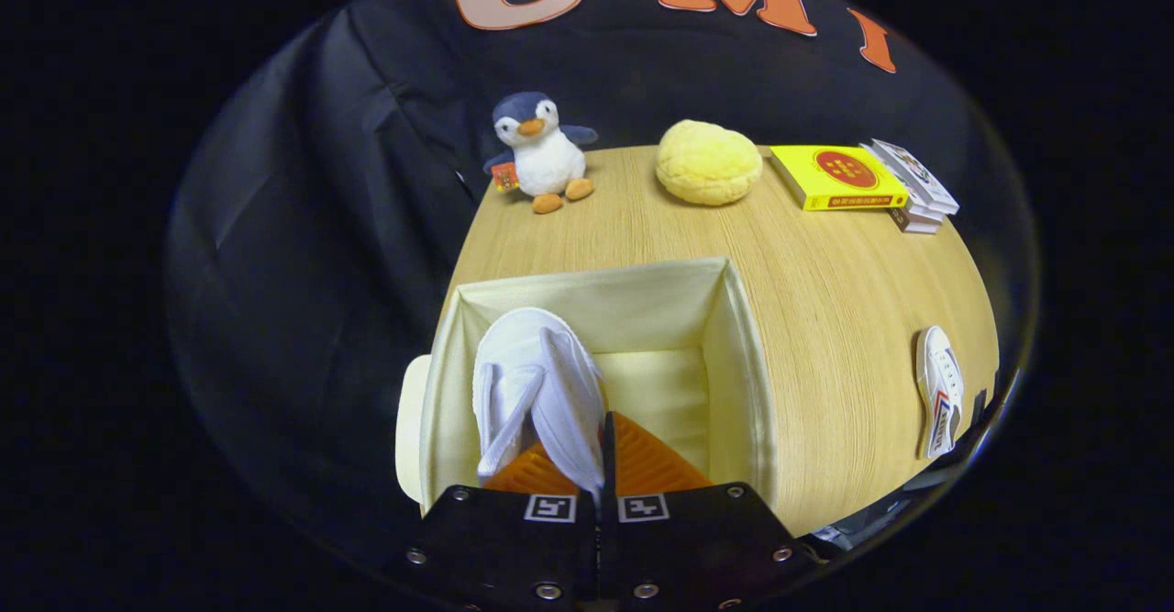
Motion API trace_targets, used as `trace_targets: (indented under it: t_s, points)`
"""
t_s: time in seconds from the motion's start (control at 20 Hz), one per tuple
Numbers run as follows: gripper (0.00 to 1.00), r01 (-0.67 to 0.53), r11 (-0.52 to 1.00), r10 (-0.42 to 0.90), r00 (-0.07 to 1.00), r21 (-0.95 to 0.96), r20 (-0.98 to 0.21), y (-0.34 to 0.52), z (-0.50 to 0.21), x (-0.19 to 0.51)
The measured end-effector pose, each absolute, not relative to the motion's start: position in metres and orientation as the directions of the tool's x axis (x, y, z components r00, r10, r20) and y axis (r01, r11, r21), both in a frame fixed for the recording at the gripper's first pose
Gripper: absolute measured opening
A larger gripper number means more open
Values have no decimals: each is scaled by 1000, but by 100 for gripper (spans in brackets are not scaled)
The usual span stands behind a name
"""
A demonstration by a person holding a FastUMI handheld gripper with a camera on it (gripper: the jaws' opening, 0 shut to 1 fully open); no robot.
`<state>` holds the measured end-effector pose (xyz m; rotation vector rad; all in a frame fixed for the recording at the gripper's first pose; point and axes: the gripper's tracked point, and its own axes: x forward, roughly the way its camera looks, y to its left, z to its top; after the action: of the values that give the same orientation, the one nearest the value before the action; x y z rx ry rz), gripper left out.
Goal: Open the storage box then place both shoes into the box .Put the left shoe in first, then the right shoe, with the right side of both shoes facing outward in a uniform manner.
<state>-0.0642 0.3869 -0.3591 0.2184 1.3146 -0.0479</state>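
1. Fingers first: your gripper [601,461] has them drawn almost together, pinching a white shoe [541,387] by a thin part of its upper, and the shoe hangs ahead of them over the open box.
2. You can see the shoe's toe pointing away from you and sitting close to the box's left wall; whether it touches the bottom cannot be told.
3. Your storage box [734,364] is a cream fabric one, open at the top, standing on the wooden table [825,272] right under and ahead of the fingers.
4. A pale rounded flap [411,428] pokes out past the box's left wall; it may be the lid, though you cannot be sure from here.
5. You will find the second white shoe [940,392] lying on its side on the table well to the right of the box, near the table's edge, with red and blue marks on it.
6. Beyond the box, along the far edge of the table, you have a plush penguin [539,153], then a yellow round cushion [708,162], then a yellow box [836,176] lying just beside a small stack of books [917,194].
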Motion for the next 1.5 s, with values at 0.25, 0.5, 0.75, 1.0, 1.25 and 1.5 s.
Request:
trace_targets:
  t_s: [0.25,0.5,0.75,1.0,1.25,1.5]
  points:
    - [3,223,966,107,125,133,-986,408,-391,-85]
    - [13,157,963,218,18,218,-976,428,-402,-102]
    - [32,84,927,360,70,365,-930,421,-363,-96]
    - [61,-16,917,392,231,399,-891,364,-317,-85]
    - [77,-5,961,253,412,276,-875,243,-308,-81]
    - [83,102,994,-9,472,45,-882,91,-322,-122]
